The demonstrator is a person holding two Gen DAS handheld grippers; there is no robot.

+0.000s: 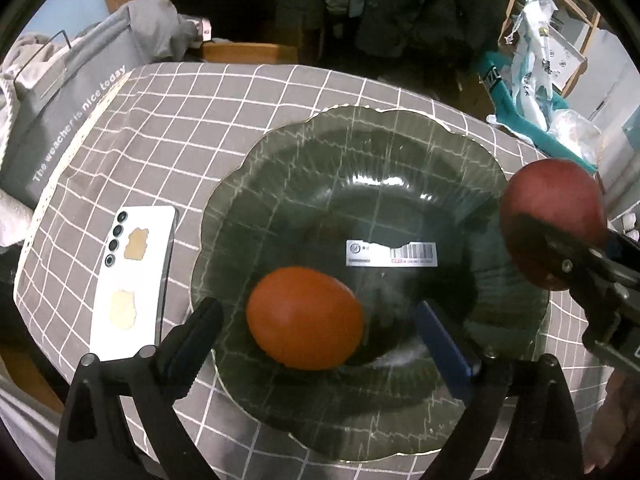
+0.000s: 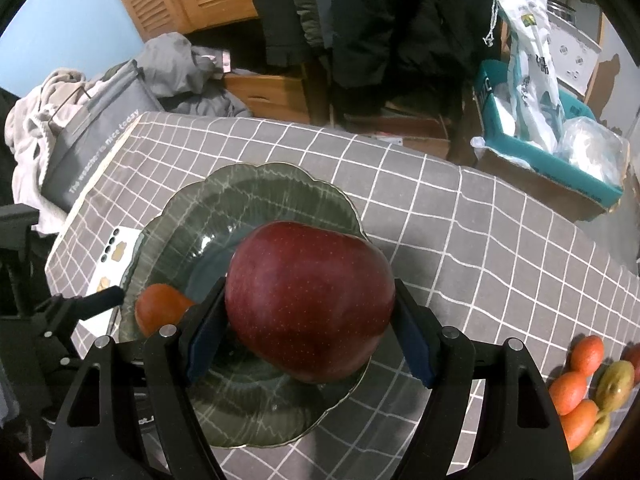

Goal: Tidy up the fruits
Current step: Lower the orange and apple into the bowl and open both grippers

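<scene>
Already the orange fruit (image 1: pixel 305 317) lies free in the glass plate (image 1: pixel 400 140) between the left gripper (image 1: pixel 324 330)'s wide-spread fingers, while the right gripper (image 2: pixel 306 326) clamps the red apple (image 2: pixel 310 300) over the plate, where dropping it could knock that fruit rolling out.
</scene>
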